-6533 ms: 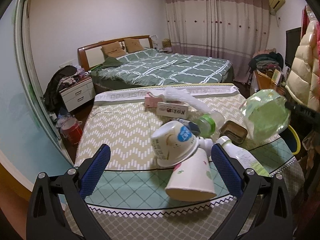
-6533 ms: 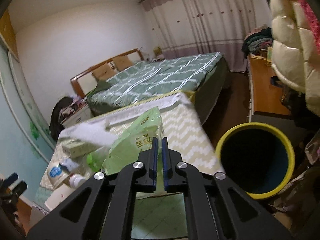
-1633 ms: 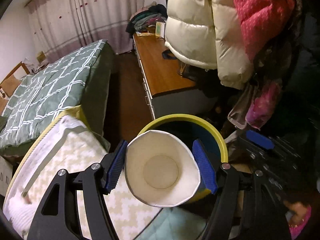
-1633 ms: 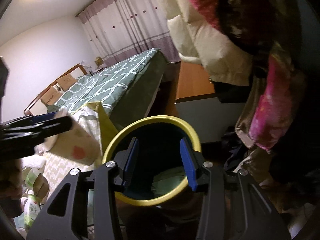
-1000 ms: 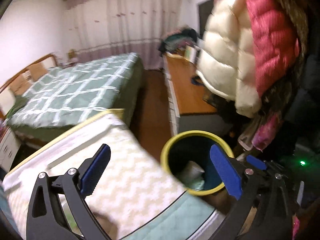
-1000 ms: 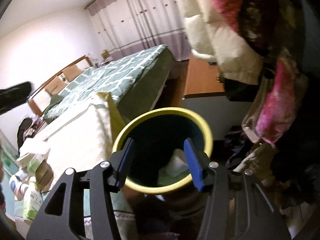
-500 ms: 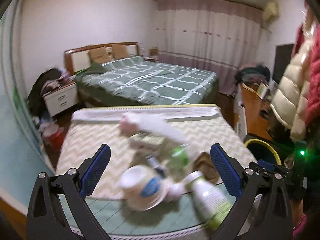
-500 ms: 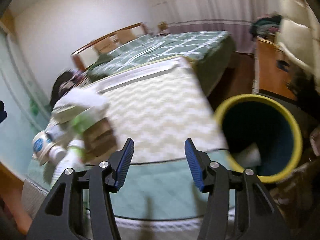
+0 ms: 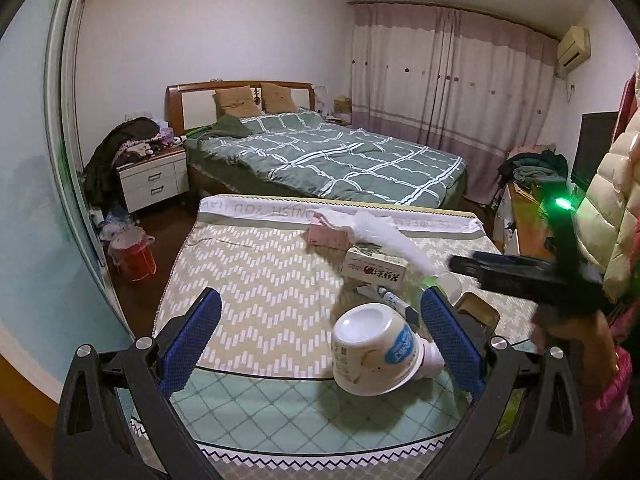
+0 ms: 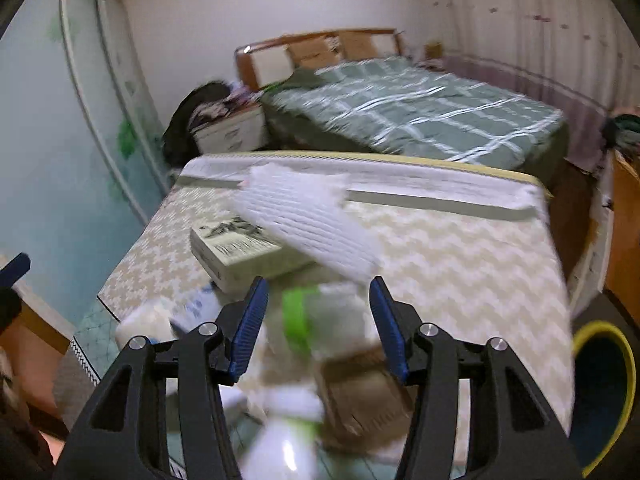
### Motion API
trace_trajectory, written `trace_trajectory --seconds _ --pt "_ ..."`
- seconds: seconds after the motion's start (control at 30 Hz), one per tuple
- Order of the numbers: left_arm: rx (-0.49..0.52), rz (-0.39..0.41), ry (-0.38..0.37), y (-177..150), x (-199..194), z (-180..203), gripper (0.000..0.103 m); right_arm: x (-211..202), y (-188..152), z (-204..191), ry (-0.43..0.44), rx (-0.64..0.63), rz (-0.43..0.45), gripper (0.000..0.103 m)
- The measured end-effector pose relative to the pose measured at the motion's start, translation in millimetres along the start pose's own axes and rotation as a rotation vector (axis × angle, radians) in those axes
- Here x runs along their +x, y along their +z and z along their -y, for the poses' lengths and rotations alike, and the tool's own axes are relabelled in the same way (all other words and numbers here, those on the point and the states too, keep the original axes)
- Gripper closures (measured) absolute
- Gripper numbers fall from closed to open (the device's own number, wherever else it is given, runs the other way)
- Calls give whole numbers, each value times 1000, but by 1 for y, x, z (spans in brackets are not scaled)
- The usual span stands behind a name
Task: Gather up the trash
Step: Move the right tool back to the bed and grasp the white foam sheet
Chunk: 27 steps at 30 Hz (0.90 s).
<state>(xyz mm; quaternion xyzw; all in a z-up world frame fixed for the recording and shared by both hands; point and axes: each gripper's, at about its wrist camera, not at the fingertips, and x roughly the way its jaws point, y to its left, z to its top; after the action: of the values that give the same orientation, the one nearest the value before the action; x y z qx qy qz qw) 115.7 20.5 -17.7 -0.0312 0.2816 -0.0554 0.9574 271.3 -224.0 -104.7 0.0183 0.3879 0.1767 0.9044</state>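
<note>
Trash lies on the table (image 9: 248, 280): a white cup with a blue label (image 9: 374, 354) on its side, a white carton (image 9: 374, 270), a pink box (image 9: 328, 237), a white foam sleeve (image 9: 384, 236) and a brown tin (image 9: 478, 314). My left gripper (image 9: 320, 332) is open and empty, just left of the white cup. My right gripper (image 10: 318, 312) is open and empty above a green-capped bottle (image 10: 316, 316), with the carton (image 10: 240, 256) and foam sleeve (image 10: 308, 216) beyond. The yellow-rimmed bin (image 10: 604, 392) stands at the right. The right gripper body (image 9: 528, 276) shows in the left view.
A bed with a green checked cover (image 9: 332, 156) lies behind the table, with a nightstand (image 9: 154, 180) to its left and a red bucket (image 9: 134, 254) on the floor. Coats (image 9: 616, 208) hang at the right. A sliding glass door (image 9: 36, 200) is at the left.
Both grippers swung from the bin back to the table. The left gripper dropped the paper cup into the bin and is open and empty. The right gripper now hovers over the bottle.
</note>
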Motion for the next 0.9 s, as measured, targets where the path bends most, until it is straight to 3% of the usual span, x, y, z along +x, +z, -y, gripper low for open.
trace_trajectory --seconds 0.2,0.57,0.63,0.73,0.77,0.9 --pt "-9 -14 15 1 12 -4 5 40 34 -29 47 -76 -32 52" --pt "-21 -38 8 -1 29 -6 5 85 44 -32 -19 -114 -120 48" --pt "-24 -42 4 -1 31 -5 5 87 43 -27 -17 -100 -124 57" --pt "-23 -45 0 -2 33 -3 5 87 42 -23 -37 -102 -121 81" --pt "-22 -46 -2 -2 33 -2 5 85 41 -22 -43 -102 -112 93" --pt "-18 -47 -3 -2 34 -1 5 67 40 -17 -45 -100 -51 94"
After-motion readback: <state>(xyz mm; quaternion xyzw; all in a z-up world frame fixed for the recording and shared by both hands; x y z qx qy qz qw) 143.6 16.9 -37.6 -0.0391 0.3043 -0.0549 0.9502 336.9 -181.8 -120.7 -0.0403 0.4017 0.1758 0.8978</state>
